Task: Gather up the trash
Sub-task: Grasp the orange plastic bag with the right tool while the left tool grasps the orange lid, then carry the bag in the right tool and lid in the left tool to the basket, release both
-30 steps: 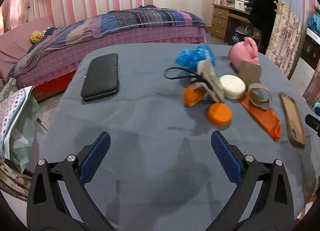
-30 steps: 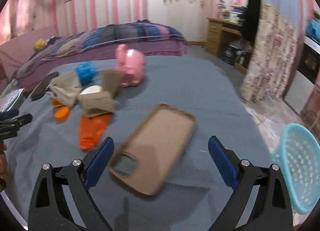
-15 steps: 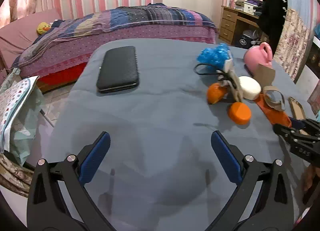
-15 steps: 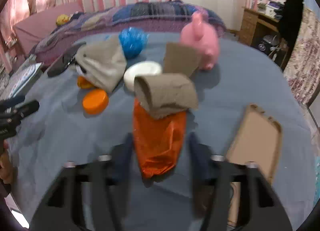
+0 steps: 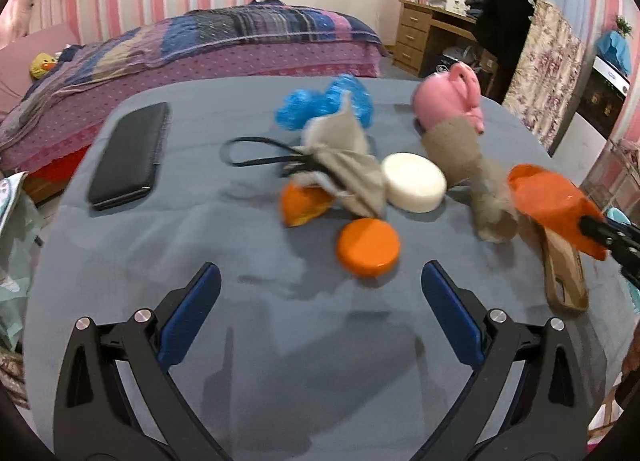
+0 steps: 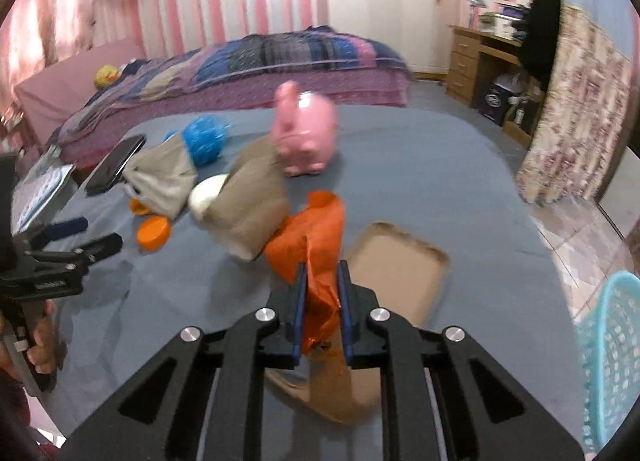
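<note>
So right now my right gripper (image 6: 322,281) has just been closing and its pads are pinched on the near end of the orange wrapper (image 6: 310,237), which sits toward the right edge of the grey table (image 6: 420,165), partly lifted and crumpled. The catch: the far end of that wrapper is touching the brown cardboard tube (image 6: 250,201), and the tan phone case (image 6: 394,265) lies just beside and partly under my fingers. In my judgement the trick is to lift straight up first, not drag sideways, so the tube doesn't roll off and the case stays put. It's thin foil-ish stuff, so I'd guess it can slip or tear if I yank it; a slow pull with the grip kept tight seems safer.

The teal basket (image 6: 612,361) is off the table's right edge, down on the floor side, so that's probably where it goes: up, swing right, release once I'm over the rim.

My left gripper (image 5: 320,293) is wide open with nothing in it, hovering over the near edge of the table, pointed at the orange lid (image 5: 368,247). That looks like its next pick, near the grey pouch (image 5: 344,159) and the white round puck (image 5: 414,183).
</note>
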{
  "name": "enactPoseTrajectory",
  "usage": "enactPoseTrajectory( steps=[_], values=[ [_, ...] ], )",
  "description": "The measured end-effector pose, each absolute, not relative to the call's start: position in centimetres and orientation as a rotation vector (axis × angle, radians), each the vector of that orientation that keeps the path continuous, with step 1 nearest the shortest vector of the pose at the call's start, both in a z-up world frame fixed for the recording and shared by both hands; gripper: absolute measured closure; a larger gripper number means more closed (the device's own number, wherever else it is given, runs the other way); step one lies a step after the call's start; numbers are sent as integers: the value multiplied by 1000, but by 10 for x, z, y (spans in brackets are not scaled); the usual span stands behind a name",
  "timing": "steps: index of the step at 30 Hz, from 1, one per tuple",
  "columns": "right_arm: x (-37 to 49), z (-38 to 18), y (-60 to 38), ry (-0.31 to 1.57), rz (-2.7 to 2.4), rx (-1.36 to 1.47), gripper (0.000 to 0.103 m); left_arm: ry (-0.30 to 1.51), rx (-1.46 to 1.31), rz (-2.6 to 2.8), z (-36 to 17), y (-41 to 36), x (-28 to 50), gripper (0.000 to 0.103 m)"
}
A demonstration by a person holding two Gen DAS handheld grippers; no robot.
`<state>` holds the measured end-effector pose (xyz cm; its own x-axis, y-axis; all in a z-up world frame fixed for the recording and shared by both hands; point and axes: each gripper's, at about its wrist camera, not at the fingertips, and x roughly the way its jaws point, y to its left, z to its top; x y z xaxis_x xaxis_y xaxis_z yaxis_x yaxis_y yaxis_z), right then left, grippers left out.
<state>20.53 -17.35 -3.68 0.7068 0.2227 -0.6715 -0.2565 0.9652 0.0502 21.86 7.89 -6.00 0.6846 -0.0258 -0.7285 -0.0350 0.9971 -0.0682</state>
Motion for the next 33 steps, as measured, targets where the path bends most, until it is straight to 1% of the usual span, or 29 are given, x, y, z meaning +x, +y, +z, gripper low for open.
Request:
enactPoseTrajectory(
  steps=[1, 2, 4, 5, 7, 8, 9, 10, 11, 12, 16, 21, 26, 33],
  values=[
    [204, -35, -180, 736, 258, -46, 88, 824, -82, 2, -62, 75, 223, 7],
    [202, -33, -189, 730, 245, -44, 88, 831, -82, 0, -64, 72, 227, 9],
    [198, -32, -204, 724, 225, -31, 88, 850, -66, 0, -69, 65, 236, 15],
    [196, -31, -212, 724, 215, -22, 88, 857, -57, 1, -72, 63, 240, 19],
    [192, -31, -229, 723, 202, -9, 88, 888, -41, 0, -78, 59, 249, 30],
    [192, -32, -232, 722, 198, -7, 88, 904, -41, -2, -81, 57, 252, 40],
    [190, -32, -238, 721, 190, -2, 88, 904, -35, 3, -83, 56, 253, 46],
    [189, -33, -241, 720, 187, 0, 88, 899, -32, 4, -82, 56, 252, 49],
    [186, -33, -245, 719, 184, 3, 88, 893, -33, -1, -81, 56, 252, 58],
    [183, -34, -251, 718, 181, 8, 88, 892, -36, -12, -81, 55, 251, 64],
    [175, -37, -264, 707, 176, 27, 88, 876, -22, 2, -76, 53, 242, 64],
    [168, -37, -278, 685, 165, 63, 88, 809, -25, 36, -59, 53, 221, 64],
    [161, -35, -293, 655, 160, 96, 88, 769, -8, 59, -40, 48, 217, 64],
    [149, -22, -315, 605, 131, 118, 88, 697, 30, 12, -11, 5, 216, 64]
  ],
)
